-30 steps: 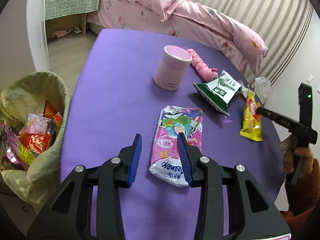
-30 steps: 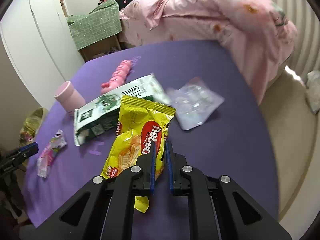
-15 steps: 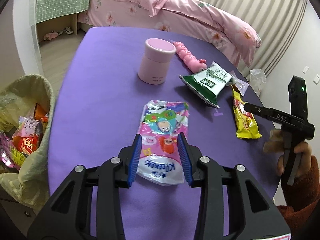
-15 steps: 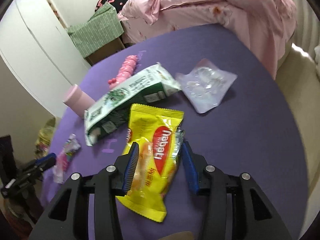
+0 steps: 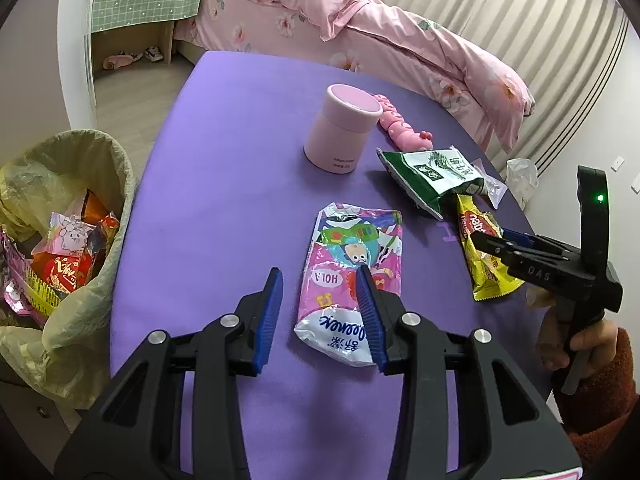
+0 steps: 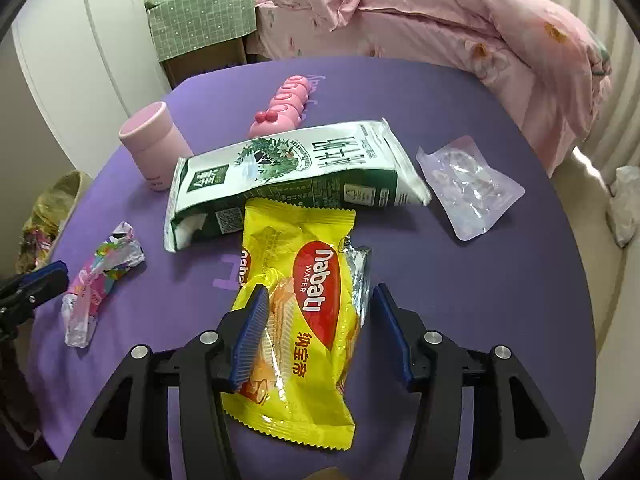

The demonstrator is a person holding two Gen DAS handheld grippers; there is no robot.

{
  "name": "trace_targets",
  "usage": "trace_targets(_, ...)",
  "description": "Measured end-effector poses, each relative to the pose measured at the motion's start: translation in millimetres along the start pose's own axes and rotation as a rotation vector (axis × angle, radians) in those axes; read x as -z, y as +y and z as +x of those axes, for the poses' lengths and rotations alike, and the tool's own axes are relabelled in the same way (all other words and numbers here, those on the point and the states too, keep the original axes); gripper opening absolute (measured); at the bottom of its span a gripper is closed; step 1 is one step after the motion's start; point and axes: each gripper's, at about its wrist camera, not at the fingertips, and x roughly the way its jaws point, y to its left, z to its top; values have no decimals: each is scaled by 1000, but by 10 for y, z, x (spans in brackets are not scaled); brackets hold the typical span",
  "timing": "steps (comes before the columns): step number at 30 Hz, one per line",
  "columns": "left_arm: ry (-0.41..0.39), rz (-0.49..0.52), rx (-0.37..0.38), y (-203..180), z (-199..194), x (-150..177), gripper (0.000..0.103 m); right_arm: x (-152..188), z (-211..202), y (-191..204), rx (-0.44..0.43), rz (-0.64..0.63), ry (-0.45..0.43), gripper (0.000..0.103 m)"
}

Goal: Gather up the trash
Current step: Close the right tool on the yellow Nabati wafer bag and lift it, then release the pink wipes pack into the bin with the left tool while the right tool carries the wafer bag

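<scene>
On the purple table [image 5: 224,184] lie a pink tissue packet [image 5: 352,276], a green-and-white bag [image 6: 296,172], a yellow wafer wrapper [image 6: 312,320] and a clear plastic wrapper [image 6: 468,184]. My left gripper [image 5: 320,316] is open; its right finger rests over the packet's edge, the left finger on bare table. My right gripper [image 6: 320,336] is open wide, its fingers on either side of the yellow wrapper, which also shows in the left wrist view [image 5: 480,248]. A bin with a yellow liner [image 5: 60,248] holding wrappers stands left of the table.
A pink cup [image 5: 340,136] and a pink caterpillar toy [image 5: 400,128] stand at the table's far side. A bed with pink bedding [image 5: 380,36] lies beyond. A white bag [image 6: 624,204] lies on the floor at right.
My right gripper opened from shut and now straddles the yellow wrapper. My left gripper shifted left, so the pink packet sits under its right finger instead of between both.
</scene>
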Motion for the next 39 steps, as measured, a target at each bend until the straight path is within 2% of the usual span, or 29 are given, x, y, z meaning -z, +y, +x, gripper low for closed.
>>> trace_targets(7,3,-10,2,26,10,15,37,31,-18,-87,-50,8,-10,53)
trace_targets(9,6,-5,3,15,14,20,41,14,-13,-64,-43,4,-6,51)
trace_targets(10,7,-3,2,11,15,20,41,16,-22,-55,-34,8,-10,45)
trace_targets(11,6,1,-1,11,9,23,41,23,-33,-52,-36,11,-17,20)
trace_targets(14,13,13,-20,-18,28,5,42,46,-80,-67,-98,23,-37,10)
trace_targets(18,33,36,-70,-53,69,21,45,37,-227,-126,-135,47,-79,7)
trace_targets(26,90,104,-177,-192,135,129,46,23,-518,-123,-120,19,-155,7)
trace_targets(28,100,104,-179,-212,130,129,30,29,-555,-92,-131,8,-166,7)
trace_targets(29,104,102,-170,-221,126,129,13,32,-573,-74,-135,5,-173,7)
trace_targets(33,84,70,-127,-179,1,150,5,7,-673,10,-146,-18,-205,7)
trace_targets(39,-108,42,-160,-60,-614,-24,5,-151,-943,258,-183,-74,-278,7)
